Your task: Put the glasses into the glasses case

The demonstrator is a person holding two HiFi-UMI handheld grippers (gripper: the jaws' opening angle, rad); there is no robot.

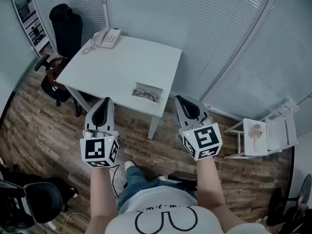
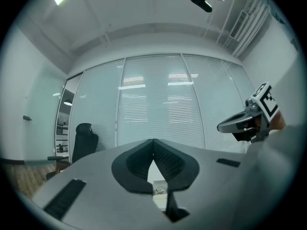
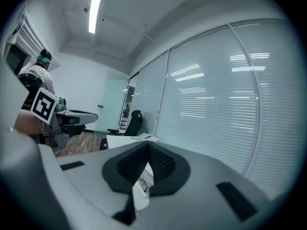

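With your left gripper (image 1: 106, 101) and right gripper (image 1: 179, 99) both pressed together and empty at lower centre, spread one's jaws before reaching up-frame for the glasses (image 1: 146, 94) near the table's (image 1: 122, 62) front edge.

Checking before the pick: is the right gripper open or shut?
Shut: the right gripper has its jaws meeting at the tips, with nothing between them.

glasses (image 1: 146, 95): thin dark frame, clear lenses, lay flat; folded or not, too small to tell
glasses case (image 1: 138, 87): pale, shallow, rectangular, lay flat and looked open
relation: glasses sat within the case's outline, probably inside it
place: on the white table (image 1: 117, 62), just behind its near edge, toward the near right corner
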